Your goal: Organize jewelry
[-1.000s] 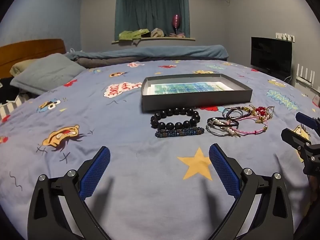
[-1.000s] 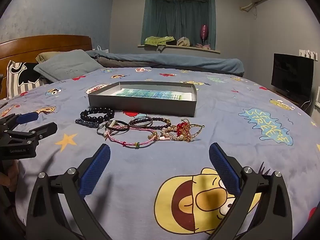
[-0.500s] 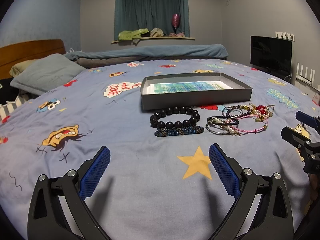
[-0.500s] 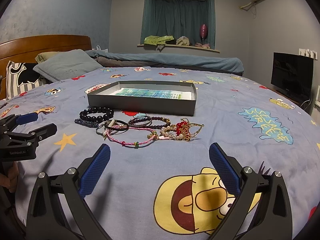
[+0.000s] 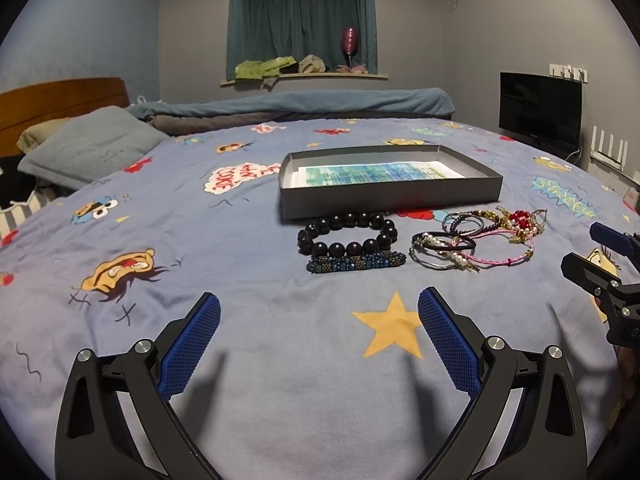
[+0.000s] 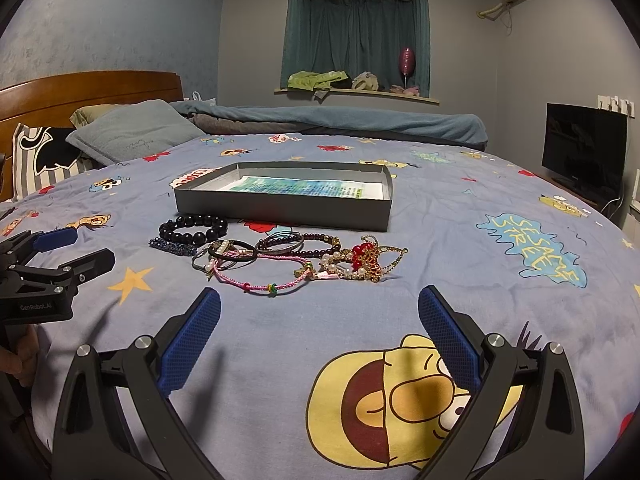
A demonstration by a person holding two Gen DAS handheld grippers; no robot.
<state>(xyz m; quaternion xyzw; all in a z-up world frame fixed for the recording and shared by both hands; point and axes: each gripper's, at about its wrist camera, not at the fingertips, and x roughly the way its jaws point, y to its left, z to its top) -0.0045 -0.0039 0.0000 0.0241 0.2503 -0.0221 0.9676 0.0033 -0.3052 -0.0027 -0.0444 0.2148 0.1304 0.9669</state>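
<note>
A shallow grey box point(image 5: 392, 194) point(image 6: 280, 210) with a printed sheet inside lies on the bed. In front of it sit a black bead bracelet point(image 5: 347, 236) point(image 6: 193, 229), a flat dark-blue beaded band point(image 5: 356, 262) point(image 6: 173, 247), and a tangle of thin bracelets point(image 5: 476, 242) point(image 6: 296, 264) with pink cord, pearls and red-gold charms. My left gripper point(image 5: 319, 338) point(image 6: 66, 250) hovers open and empty short of the black beads. Short of the tangle, my right gripper point(image 6: 319, 338) point(image 5: 588, 250) is open and holds nothing.
The bedspread point(image 5: 200, 240) is blue with cartoon prints. Pillows point(image 5: 88, 150) and a wooden headboard point(image 6: 80, 92) lie far left, a rolled blanket point(image 5: 304, 106) at the far edge, a TV point(image 5: 540, 118) at right. A hand point(image 6: 20, 354) grips the left tool.
Both views have drifted only slightly; the jewelry and box sit a touch lower and left in the right wrist view. Both grippers stay open.
</note>
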